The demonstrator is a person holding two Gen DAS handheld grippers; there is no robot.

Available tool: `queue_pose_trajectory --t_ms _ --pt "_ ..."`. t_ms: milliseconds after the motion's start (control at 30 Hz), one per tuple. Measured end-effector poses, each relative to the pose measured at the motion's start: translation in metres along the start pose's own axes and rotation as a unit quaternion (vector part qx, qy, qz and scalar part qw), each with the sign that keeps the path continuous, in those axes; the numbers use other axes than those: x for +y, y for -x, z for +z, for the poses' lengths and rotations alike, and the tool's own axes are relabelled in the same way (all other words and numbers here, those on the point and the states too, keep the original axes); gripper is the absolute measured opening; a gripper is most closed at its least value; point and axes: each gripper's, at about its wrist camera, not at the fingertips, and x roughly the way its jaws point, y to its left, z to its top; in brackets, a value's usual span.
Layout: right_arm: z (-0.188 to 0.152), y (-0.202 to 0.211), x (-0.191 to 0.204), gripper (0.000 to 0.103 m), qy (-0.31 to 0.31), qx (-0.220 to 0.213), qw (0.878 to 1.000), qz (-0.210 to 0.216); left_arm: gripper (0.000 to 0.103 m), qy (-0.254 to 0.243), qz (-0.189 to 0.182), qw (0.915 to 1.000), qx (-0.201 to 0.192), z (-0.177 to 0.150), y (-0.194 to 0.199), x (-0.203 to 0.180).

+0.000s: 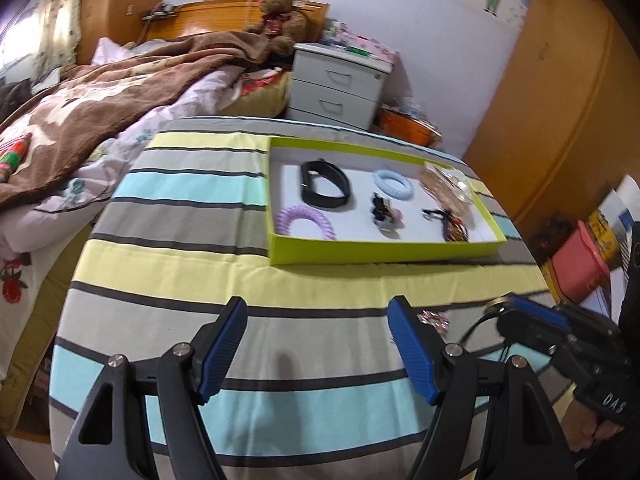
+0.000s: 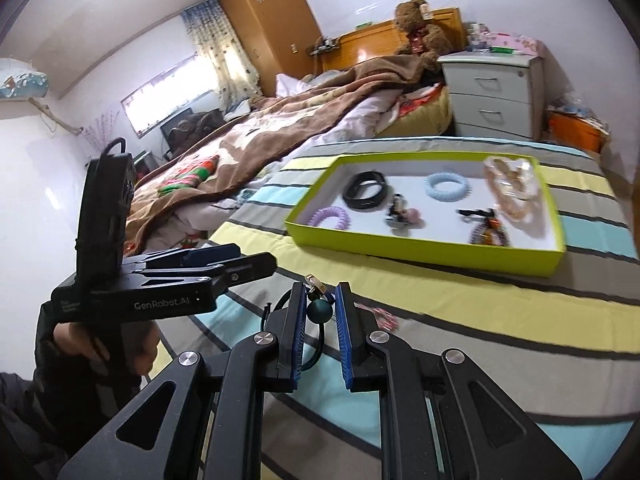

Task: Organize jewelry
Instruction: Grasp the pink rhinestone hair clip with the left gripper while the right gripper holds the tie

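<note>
A shallow green tray [image 2: 420, 246] with a white floor sits on the striped cloth [image 1: 320, 280], toward its far edge. Six pieces lie inside it, one of each: a black band [image 2: 365, 190] in the far left part, a lilac coil hair tie [image 2: 330, 217] at the near left corner, a pale blue coil hair tie [image 2: 446, 185] toward the far middle, a small dark clip with a pink bit [image 2: 402, 210] at the centre, a peach-coloured beaded piece [image 2: 512, 184] against the far right corner, and a dark multicoloured tie [image 2: 486, 228] near the front right.

Outside the tray, one small pink sparkly clip [image 2: 382, 316] lies on the cloth near its front edge.

The right gripper [image 2: 320, 300] is pinching a dark hair elastic with a teal bead and a gold charm [image 2: 319, 308], its pads pressed on it above the cloth's near edge. The left gripper [image 1: 318, 320] stands spread wide with nothing between its blue pads
</note>
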Motion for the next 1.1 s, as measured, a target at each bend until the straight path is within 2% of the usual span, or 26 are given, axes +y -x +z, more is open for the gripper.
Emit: queue_pose_trajectory --t_ms 167,267,367,567,633,733,933,1100 --pt "-0.011 0.023 -0.020 0.015 -0.020 -0.008 0.999 -0.028 0.075 -0.033 -0.045 0.9983 0.013 -0.002 -0.008 -0.017" --pt "-0.017 0.035 -0.031 0.015 -0.030 -0.013 0.999 -0.042 0.075 -0.063 -0.057 0.9961 0.023 -0.004 -0.014 -0.030" --pt "-0.022 0.046 -0.041 0.015 -0.043 -0.017 0.997 -0.054 0.075 -0.096 -0.091 0.9907 0.032 -0.005 -0.022 -0.043" --pt "-0.030 0.059 -0.051 0.015 -0.057 -0.023 0.996 -0.070 0.075 -0.155 -0.114 0.9800 0.049 -0.005 -0.035 -0.068" --pt "-0.031 0.061 -0.052 0.015 -0.059 -0.025 0.995 -0.071 0.074 -0.158 -0.106 0.9804 0.053 -0.002 -0.041 -0.071" --pt "-0.032 0.063 -0.053 0.015 -0.062 -0.027 0.995 -0.071 0.074 -0.154 -0.119 0.9791 0.059 0.000 -0.048 -0.071" --pt "-0.033 0.063 -0.054 0.015 -0.064 -0.028 0.995 -0.069 0.074 -0.164 -0.122 0.9760 0.075 -0.008 -0.056 -0.077" --pt "-0.034 0.062 -0.056 0.015 -0.065 -0.028 0.995 -0.068 0.063 -0.164 -0.117 0.9766 0.076 -0.009 -0.058 -0.079"
